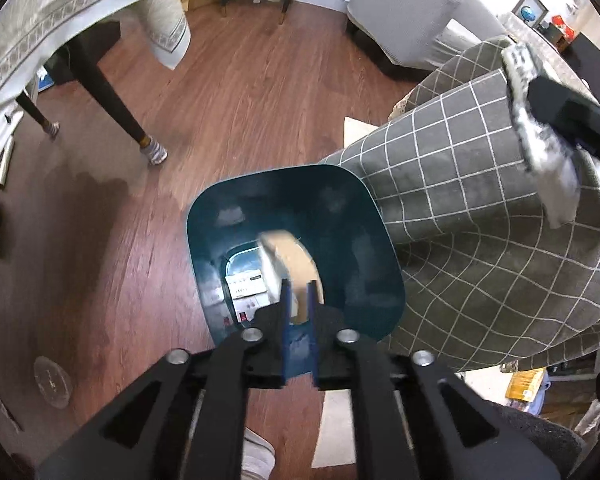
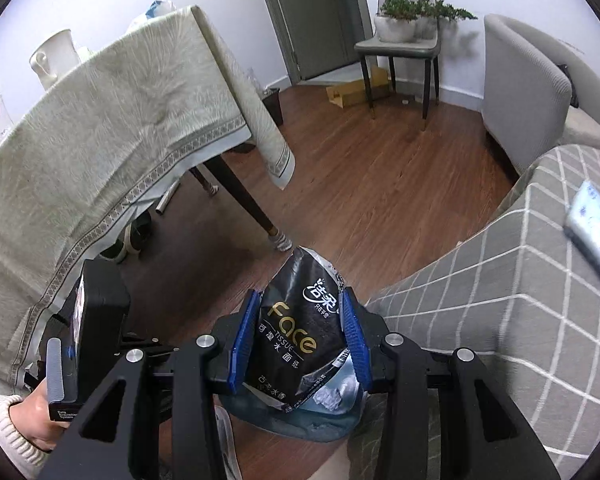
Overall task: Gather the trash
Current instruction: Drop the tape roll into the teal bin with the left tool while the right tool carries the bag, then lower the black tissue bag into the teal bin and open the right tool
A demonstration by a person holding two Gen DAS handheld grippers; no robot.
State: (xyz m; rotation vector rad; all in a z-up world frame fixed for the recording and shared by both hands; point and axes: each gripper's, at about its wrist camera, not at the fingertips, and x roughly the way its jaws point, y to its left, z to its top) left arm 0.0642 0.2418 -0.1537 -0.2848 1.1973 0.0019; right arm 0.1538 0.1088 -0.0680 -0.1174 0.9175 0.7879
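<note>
The left claw (image 1: 299, 300) points steeply down over the open mouth of a dark teal bin (image 1: 296, 252); its blue fingers (image 1: 286, 312) stand slightly apart with nothing pressed between them. Inside the bin, directly below the fingertips, lies a blurred brown cardboard piece (image 1: 296, 252), and beside it at the bin bottom a white printed packet (image 1: 246, 284). The bin stands on the wooden floor (image 1: 236, 96), touching the hanging edge of a grey checked cloth (image 1: 460, 208) on its right. The right claw (image 2: 300, 340) is clamped on a black tissue wrapper (image 2: 292, 328), with both blue fingers (image 2: 242, 344) pressed against the wrapper's sides. In the left wrist view, the same wrapper (image 1: 540, 128) appears at the upper right, above the checked cloth. Below the right claw, part of the teal bin rim (image 2: 300, 420) is visible. A hand (image 2: 36, 412) in a cream sleeve grips the left claw's handle at the lower left of the right wrist view. Farther out stands a table (image 2: 100, 120) draped in a pale patterned cloth, with a chair (image 2: 400, 40) holding a potted plant (image 2: 404, 16) near the far wall.
</note>
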